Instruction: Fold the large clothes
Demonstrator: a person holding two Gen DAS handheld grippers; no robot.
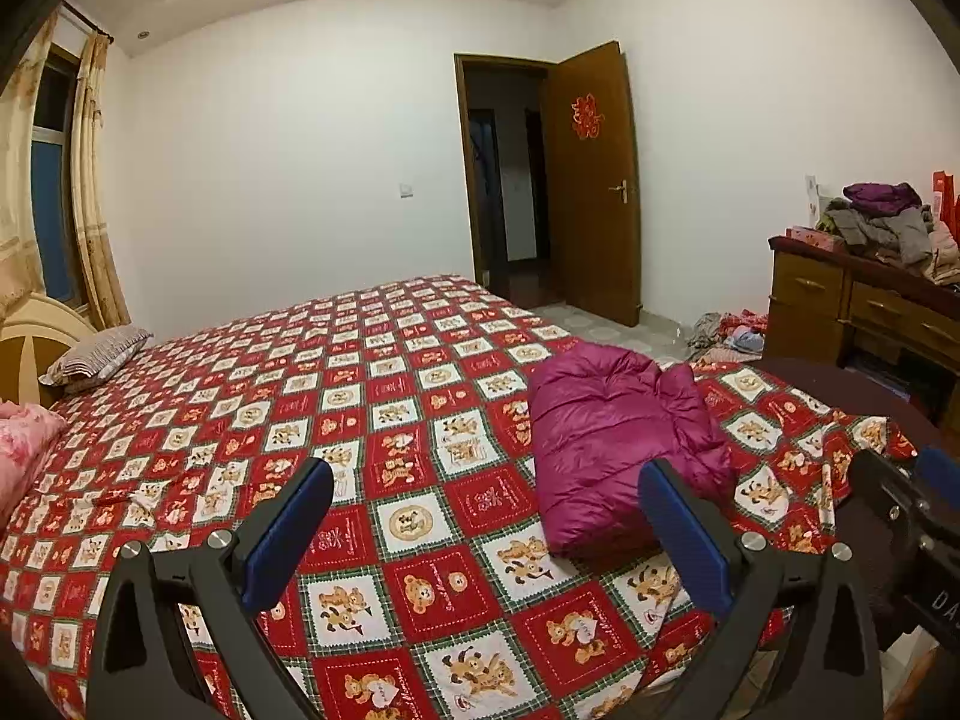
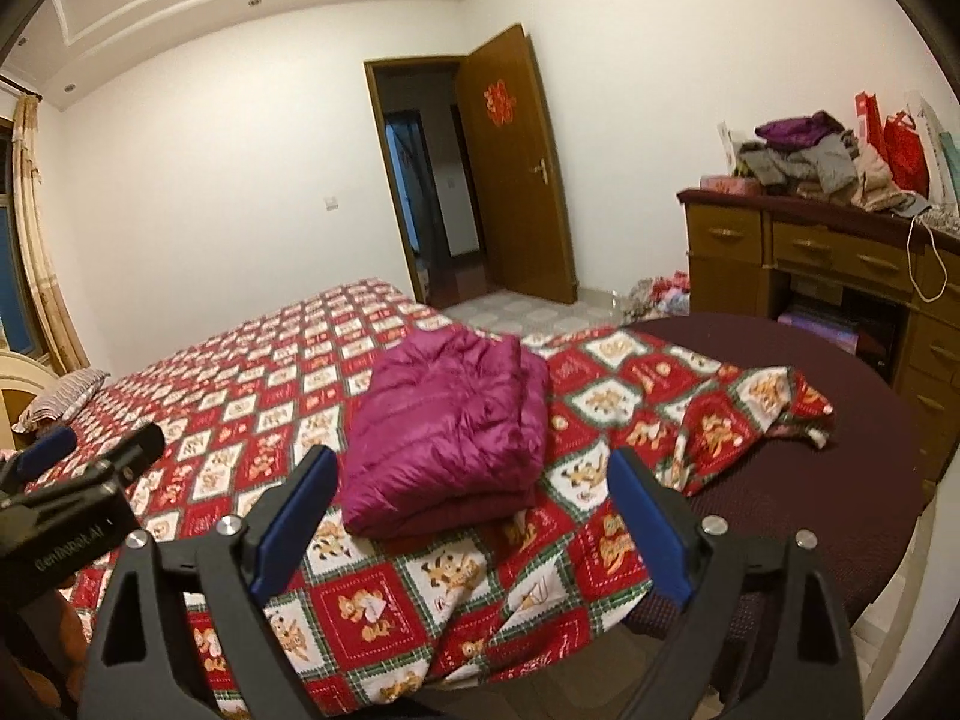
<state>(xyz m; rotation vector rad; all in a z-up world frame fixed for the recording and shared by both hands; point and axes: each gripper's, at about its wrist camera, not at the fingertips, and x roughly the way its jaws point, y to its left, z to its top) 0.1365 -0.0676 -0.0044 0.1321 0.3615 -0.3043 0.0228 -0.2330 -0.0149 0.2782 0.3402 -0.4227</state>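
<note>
A magenta puffer jacket (image 1: pixel 618 438) (image 2: pixel 450 420) lies folded into a thick rectangle on the red teddy-bear bedsheet (image 1: pixel 372 420) (image 2: pixel 252 372). My left gripper (image 1: pixel 486 480) hovers above the bed with its blue-padded fingers spread wide; the jacket sits just beyond its right finger, untouched. My right gripper (image 2: pixel 471 468) is also open, its fingers framing the near end of the jacket from above and behind, with nothing pressed between the pads. The left gripper's body (image 2: pixel 66 510) shows at the left edge of the right wrist view, and the right gripper's body (image 1: pixel 918 516) at the right edge of the left wrist view.
The sheet's corner is rumpled over a dark maroon mattress (image 2: pixel 810 468). A wooden dresser (image 2: pixel 840 276) piled with clothes (image 2: pixel 810 156) stands at the right. More clothes lie on the floor (image 2: pixel 660 294) near the open door (image 2: pixel 516 168). Pillows (image 1: pixel 96 354) rest by the headboard.
</note>
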